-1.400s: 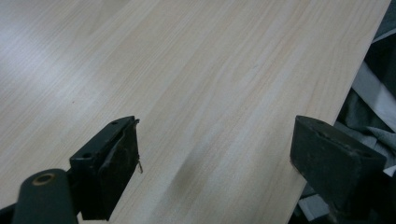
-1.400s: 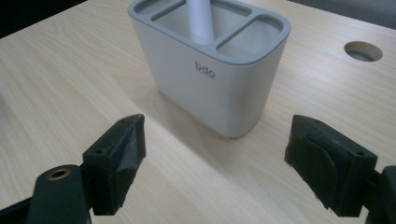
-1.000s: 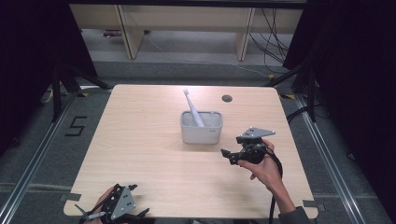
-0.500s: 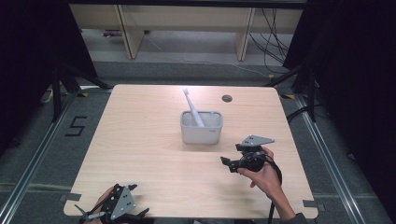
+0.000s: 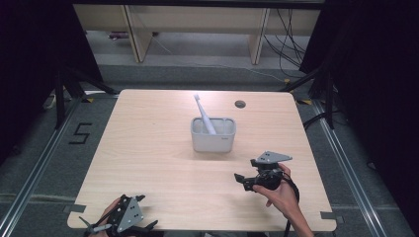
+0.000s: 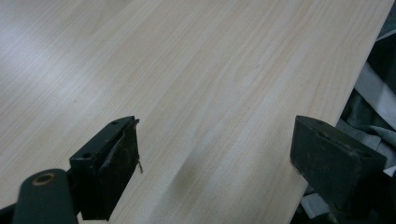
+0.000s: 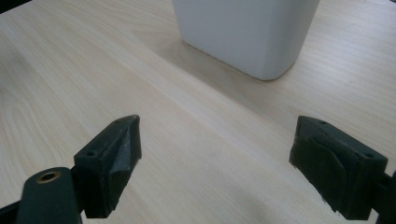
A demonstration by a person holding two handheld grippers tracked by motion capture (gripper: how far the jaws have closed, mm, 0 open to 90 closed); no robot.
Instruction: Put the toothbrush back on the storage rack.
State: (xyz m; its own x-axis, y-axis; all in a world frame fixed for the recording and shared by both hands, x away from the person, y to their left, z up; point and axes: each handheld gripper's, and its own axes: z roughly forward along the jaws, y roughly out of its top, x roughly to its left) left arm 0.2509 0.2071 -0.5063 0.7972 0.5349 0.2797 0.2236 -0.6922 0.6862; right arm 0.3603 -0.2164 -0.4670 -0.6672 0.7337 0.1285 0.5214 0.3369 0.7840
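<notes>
Item: toothbrush (image 5: 203, 114) standing tilted in the white holder (image 5: 213, 135) mid-table; my right gripper (image 5: 245, 179) empty, jaws apart, near it; my left gripper (image 5: 114, 226) likewise apart at the near edge; the placing looks done, and next I judge only resting both.

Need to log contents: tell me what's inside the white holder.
A white toothbrush stands tilted in the holder, head up. Its lower end and the holder's bottom are hidden by the walls.
</notes>
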